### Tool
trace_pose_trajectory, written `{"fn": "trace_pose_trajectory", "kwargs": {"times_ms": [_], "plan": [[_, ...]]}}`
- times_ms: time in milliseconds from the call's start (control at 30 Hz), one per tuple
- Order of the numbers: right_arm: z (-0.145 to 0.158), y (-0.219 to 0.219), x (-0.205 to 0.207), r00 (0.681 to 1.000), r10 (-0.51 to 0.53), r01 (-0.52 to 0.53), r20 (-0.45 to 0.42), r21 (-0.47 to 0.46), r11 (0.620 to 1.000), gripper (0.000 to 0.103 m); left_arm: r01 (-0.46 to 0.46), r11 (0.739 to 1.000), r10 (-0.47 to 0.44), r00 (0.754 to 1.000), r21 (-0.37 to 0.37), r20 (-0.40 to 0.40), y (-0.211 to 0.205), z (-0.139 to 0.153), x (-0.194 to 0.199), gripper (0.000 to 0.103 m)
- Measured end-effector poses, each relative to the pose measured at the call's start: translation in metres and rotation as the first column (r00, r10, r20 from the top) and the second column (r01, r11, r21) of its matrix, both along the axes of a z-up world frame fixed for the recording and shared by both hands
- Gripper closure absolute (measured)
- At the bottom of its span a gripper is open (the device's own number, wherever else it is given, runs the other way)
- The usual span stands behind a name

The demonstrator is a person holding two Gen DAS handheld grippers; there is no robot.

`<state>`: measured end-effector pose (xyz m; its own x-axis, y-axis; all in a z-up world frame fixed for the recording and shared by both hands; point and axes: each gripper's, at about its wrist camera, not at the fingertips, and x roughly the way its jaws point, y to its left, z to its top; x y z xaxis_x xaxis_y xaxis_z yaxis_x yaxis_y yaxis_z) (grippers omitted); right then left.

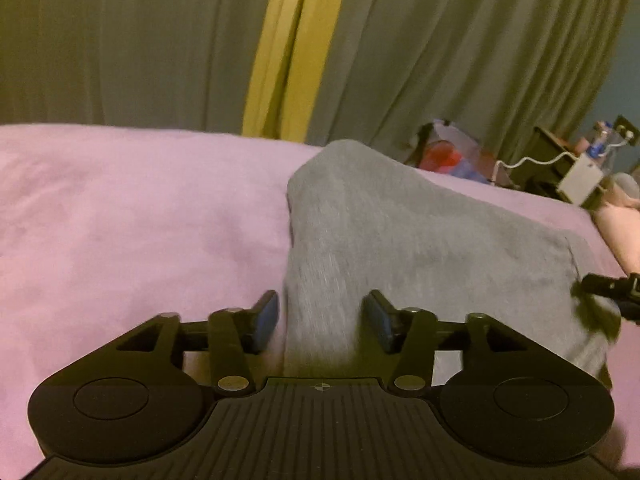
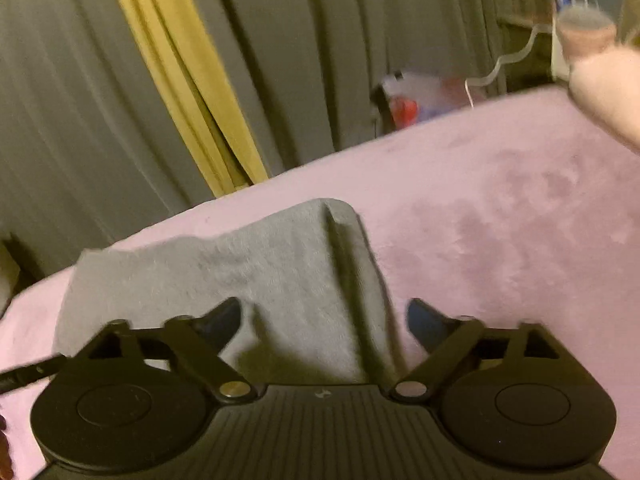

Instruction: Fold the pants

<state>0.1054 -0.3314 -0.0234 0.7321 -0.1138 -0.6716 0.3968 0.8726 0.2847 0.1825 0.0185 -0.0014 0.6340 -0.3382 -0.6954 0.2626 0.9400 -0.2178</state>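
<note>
With the grey pants (image 1: 400, 240) lying bunched on the pink bed (image 1: 120, 220), both the left tongs (image 1: 323, 320) and the right tongs (image 2: 324, 320) gape open over their near edge, so each should pinch a corner squarely before lifting evenly.

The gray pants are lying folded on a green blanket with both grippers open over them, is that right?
Not quite. The blanket is pink, not green; the green is the curtain behind it, as the left wrist view shows. The gray pants do lie folded, under the open left gripper and right gripper.
</note>
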Motion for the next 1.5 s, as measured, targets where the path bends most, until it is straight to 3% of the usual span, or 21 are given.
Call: {"fn": "trace_pose_trajectory", "kwargs": {"times_ms": [33,100,167,233,300,400,467,567,667,767,867,933,1033,1100,1333,1500], "plan": [[0.000,0.004,-0.013,0.998,0.039,-0.039,0.041,0.008,0.999,0.005,0.008,1.000,-0.008,1.000,-0.015,0.002,0.003,0.000,-0.009,0.023],[-0.004,0.011,-0.030,0.992,0.098,-0.099,0.077,0.012,0.995,0.004,0.021,0.999,-0.021,1.000,-0.030,0.002,0.008,-0.008,-0.026,0.015],[-0.019,0.016,-0.041,0.994,0.106,-0.105,0.025,-0.044,0.994,0.004,0.003,0.998,0.000,0.998,0.065,-0.055,0.005,-0.029,-0.029,0.015],[-0.037,0.017,-0.044,0.995,0.089,-0.092,-0.044,-0.079,0.993,0.004,0.021,0.988,-0.013,0.998,0.150,-0.057,-0.002,-0.046,-0.026,0.005],[-0.032,0.023,-0.050,0.999,0.042,-0.044,-0.028,-0.083,0.996,0.004,-0.005,0.981,0.008,1.000,0.195,-0.018,-0.008,-0.037,-0.030,0.005],[-0.007,0.049,-0.065,1.000,0.003,-0.001,0.010,-0.194,0.981,0.004,-0.081,0.964,0.065,0.995,0.254,0.070,-0.016,-0.024,-0.054,0.006],[0.000,0.063,-0.081,0.999,0.009,-0.001,0.040,-0.185,0.983,0.004,-0.068,0.960,0.047,0.995,0.271,0.084,-0.021,-0.023,-0.074,0.006],[-0.011,0.084,-0.097,0.998,0.046,-0.052,-0.048,-0.129,0.990,0.004,-0.040,0.950,0.009,0.995,0.309,0.103,-0.039,-0.020,-0.100,0.006],[-0.028,0.111,-0.112,0.983,0.058,-0.087,-0.175,-0.166,0.982,0.004,-0.024,0.957,0.003,0.997,0.289,0.072,-0.042,-0.025,-0.117,0.004],[-0.027,0.129,-0.115,0.974,0.038,-0.089,-0.225,-0.223,0.971,0.004,-0.001,0.961,0.005,1.000,0.277,-0.012,-0.042,-0.035,-0.126,0.003],[-0.024,0.139,-0.112,0.974,0.063,-0.121,-0.216,-0.266,0.956,0.004,-0.001,0.944,0.016,0.999,0.329,-0.042,-0.049,-0.041,-0.126,0.003],[-0.031,0.137,-0.105,0.970,0.045,-0.110,-0.238,-0.268,0.957,0.004,-0.015,0.940,0.039,0.997,0.340,-0.064,-0.050,-0.044,-0.124,0.003],[-0.032,0.141,-0.103,0.955,0.071,-0.142,-0.288,-0.233,0.962,0.004,-0.038,0.957,0.070,0.992,0.289,-0.101,-0.046,-0.047,-0.128,0.003],[-0.029,0.145,-0.102,0.952,0.100,-0.168,-0.289,-0.221,0.961,0.004,-0.030,0.966,0.060,0.992,0.257,-0.109,-0.046,-0.046,-0.133,0.002],[-0.029,0.144,-0.097,0.955,0.081,-0.142,-0.287,-0.199,0.970,0.004,0.005,0.956,0.024,0.995,0.292,-0.096,-0.056,-0.048,-0.135,0.002],[-0.020,0.142,-0.098,0.976,0.047,-0.101,-0.214,-0.253,0.962,0.004,-0.016,0.971,0.035,0.996,0.240,-0.076,-0.052,-0.042,-0.135,0.002]]}}
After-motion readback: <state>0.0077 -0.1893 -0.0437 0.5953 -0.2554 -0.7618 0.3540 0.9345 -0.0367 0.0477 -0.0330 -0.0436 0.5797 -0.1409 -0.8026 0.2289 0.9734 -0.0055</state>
